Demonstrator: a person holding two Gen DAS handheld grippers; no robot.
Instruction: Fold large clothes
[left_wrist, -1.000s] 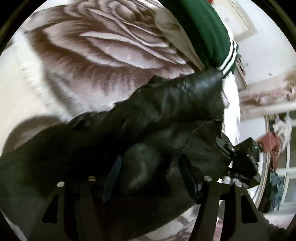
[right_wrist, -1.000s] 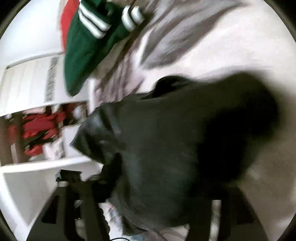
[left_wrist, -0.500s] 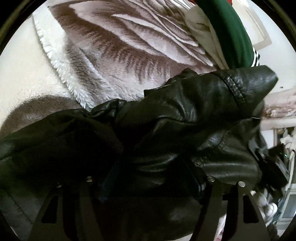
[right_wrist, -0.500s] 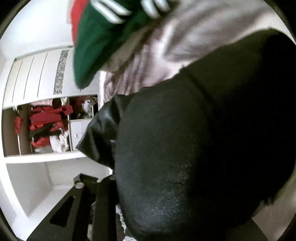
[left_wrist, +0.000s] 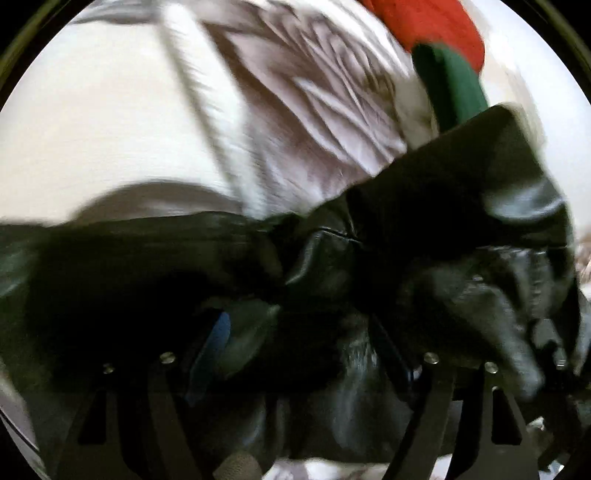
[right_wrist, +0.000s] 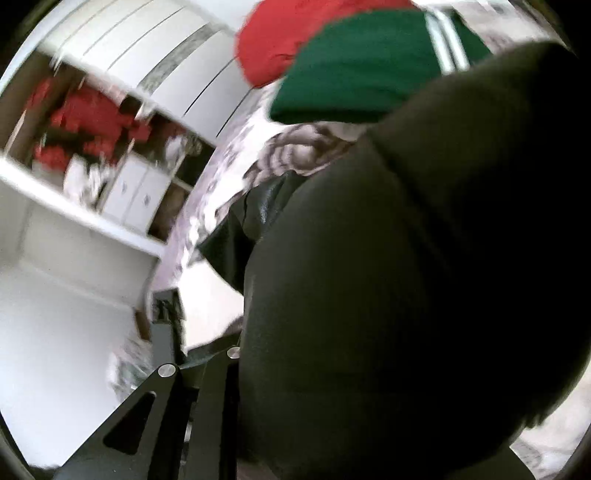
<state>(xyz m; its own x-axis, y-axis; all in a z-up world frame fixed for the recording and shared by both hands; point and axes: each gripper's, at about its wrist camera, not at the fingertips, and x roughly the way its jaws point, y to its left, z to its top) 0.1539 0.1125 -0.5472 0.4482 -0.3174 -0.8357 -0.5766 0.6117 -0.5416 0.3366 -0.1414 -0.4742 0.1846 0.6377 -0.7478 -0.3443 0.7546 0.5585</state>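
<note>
Left tongs (left_wrist: 299, 354) opening around black leather jacket (left_wrist: 424, 229), green garment (left_wrist: 458, 88) beyond, blanket (left_wrist: 295, 110) beneath

The jacket (left_wrist: 424, 229) lies bunched on the blanket (left_wrist: 303, 110) directly ahead of my left claw (left_wrist: 303, 354). A heap of clothes (left_wrist: 443, 51) sits behind it, to the right. From my right claw, shelves (right_wrist: 92, 147) stand left of the bed.

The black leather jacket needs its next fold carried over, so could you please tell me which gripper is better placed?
Probably the right gripper: the black leather jacket drapes right across it. The left gripper is opening, the jacket bunched loosely between.
</note>
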